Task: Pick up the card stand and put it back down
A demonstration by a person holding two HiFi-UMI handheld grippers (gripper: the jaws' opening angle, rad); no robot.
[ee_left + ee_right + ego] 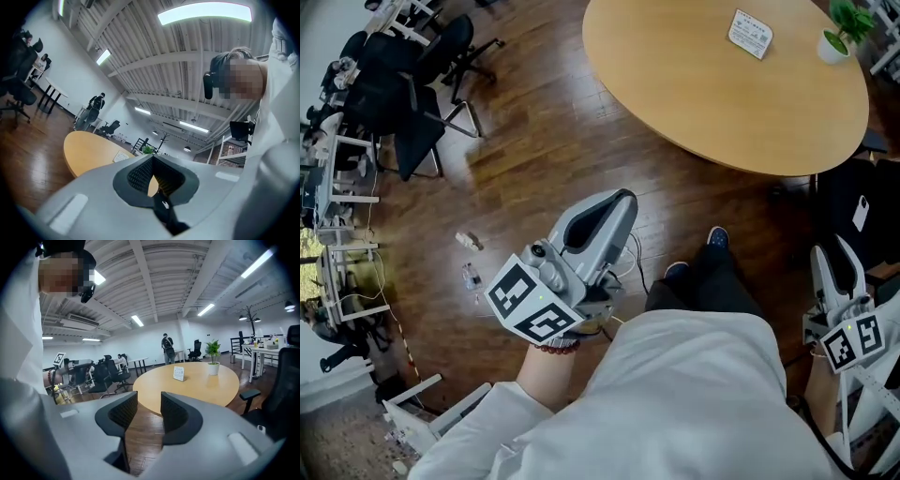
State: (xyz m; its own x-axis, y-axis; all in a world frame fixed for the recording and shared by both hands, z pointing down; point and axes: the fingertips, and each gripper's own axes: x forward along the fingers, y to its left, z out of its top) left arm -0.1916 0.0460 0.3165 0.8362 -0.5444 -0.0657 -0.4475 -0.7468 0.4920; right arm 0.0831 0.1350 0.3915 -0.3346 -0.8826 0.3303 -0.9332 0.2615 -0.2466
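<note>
The card stand [750, 34] is a small white printed card standing near the far right of the round wooden table [694, 94]. It also shows in the right gripper view as the card stand [178, 373] and, small, in the left gripper view as the card stand [121, 156]. My left gripper [622, 201] is held low over the wooden floor, well short of the table, and its jaws meet at the tips with nothing in them [152, 159]. My right gripper [837, 247] hangs at my right side, and its jaws [149, 398] stand apart and empty, pointing at the table.
A potted plant [842, 28] stands on the table right of the card. Black office chairs [422, 84] and desks fill the left side, and another black chair [853, 202] stands at my right. Small bits of litter [469, 242] lie on the floor. A person [167, 347] stands far behind the table.
</note>
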